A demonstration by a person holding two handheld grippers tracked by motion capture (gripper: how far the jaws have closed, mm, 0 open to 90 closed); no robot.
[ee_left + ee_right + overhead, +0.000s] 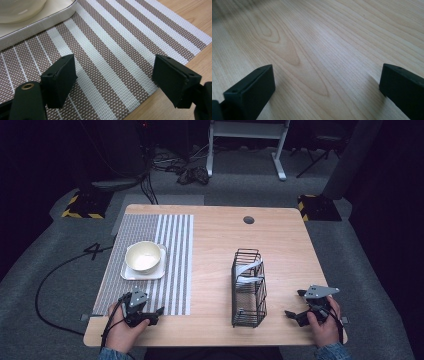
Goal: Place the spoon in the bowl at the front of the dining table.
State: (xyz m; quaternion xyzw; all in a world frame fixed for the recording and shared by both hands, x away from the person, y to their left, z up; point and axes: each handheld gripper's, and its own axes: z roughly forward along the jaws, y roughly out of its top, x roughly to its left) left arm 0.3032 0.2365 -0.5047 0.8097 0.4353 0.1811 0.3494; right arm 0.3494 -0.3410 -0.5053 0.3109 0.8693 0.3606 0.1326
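Both hands low at table's near edge, left hand-held gripper (150,312) and right hand-held gripper (295,304) wide open, empty

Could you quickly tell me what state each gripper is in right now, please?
Left gripper: open, empty, over the striped placemat.
Right gripper: open, empty, over the bare table.

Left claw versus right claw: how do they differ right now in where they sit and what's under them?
The left claw rests at the near edge of the striped placemat, close to the bowl on its white tray; the right claw sits over bare wooden table, right of the wire rack. The left gripper view shows woven stripes beneath; the right gripper view shows wood grain. Both are open and empty.
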